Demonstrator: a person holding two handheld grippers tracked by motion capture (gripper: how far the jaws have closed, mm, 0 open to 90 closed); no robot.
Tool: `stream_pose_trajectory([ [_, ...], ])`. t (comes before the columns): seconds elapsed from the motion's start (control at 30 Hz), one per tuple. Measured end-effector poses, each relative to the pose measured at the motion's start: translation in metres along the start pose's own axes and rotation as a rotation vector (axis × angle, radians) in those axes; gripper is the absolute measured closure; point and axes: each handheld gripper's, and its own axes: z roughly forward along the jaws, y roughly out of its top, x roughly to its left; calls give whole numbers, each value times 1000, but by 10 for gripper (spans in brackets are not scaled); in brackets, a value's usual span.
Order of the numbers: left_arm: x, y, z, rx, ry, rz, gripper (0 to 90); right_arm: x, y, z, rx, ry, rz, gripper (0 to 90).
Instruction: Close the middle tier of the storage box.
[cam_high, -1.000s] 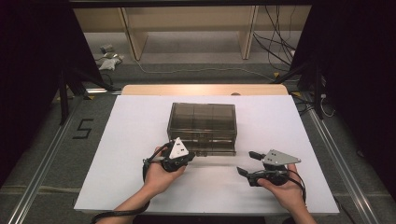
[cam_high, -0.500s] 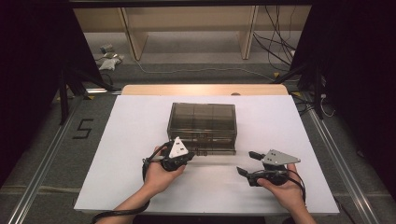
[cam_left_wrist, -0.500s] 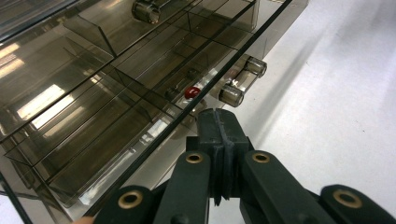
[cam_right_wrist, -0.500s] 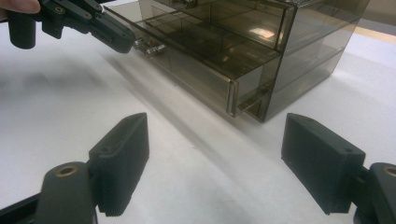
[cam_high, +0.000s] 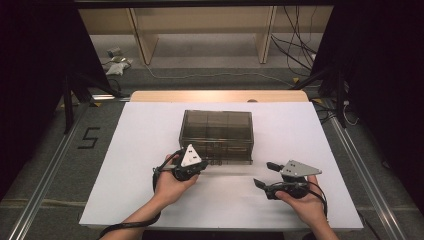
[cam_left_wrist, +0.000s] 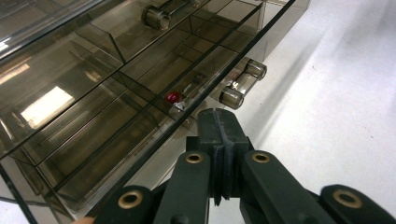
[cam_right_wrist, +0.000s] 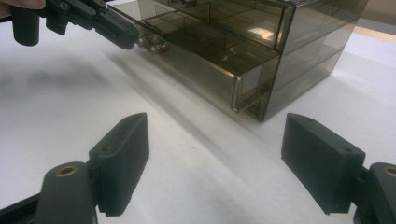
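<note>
A smoky see-through drawer box (cam_high: 217, 129) stands mid-table on the white sheet (cam_high: 125, 165). Its bottom drawer (cam_right_wrist: 201, 60) is pulled out towards me, and a small red thing (cam_left_wrist: 173, 97) lies in one compartment. My left gripper (cam_high: 206, 163) is shut, its tips together at the drawer's front rim beside the round handle (cam_left_wrist: 243, 83). Whether it pinches the rim is unclear. The left gripper (cam_left_wrist: 217, 122) points into the drawer; from the right gripper view the left gripper (cam_right_wrist: 116, 30) sits next to the handle (cam_right_wrist: 152, 44). My right gripper (cam_high: 264, 174) is open on the sheet to the box's right, its pads (cam_right_wrist: 123, 158) apart with nothing between them.
A second handle (cam_left_wrist: 156, 16) shows on the shut drawer above. A wooden strip (cam_high: 220, 96) borders the table's far edge. Cables and shelf legs (cam_high: 265, 35) lie on the floor beyond. Bare white sheet lies to either side of the box.
</note>
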Motion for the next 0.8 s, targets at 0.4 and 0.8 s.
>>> stream_pose_trajectory([
  [0.4, 2, 2, 1, 0, 1, 2, 898, 0, 0, 0, -1, -2, -5, 243],
  [0.8, 4, 3, 0, -2, 4, -1, 898, 0, 0, 0, -2, -2, -8, 243],
])
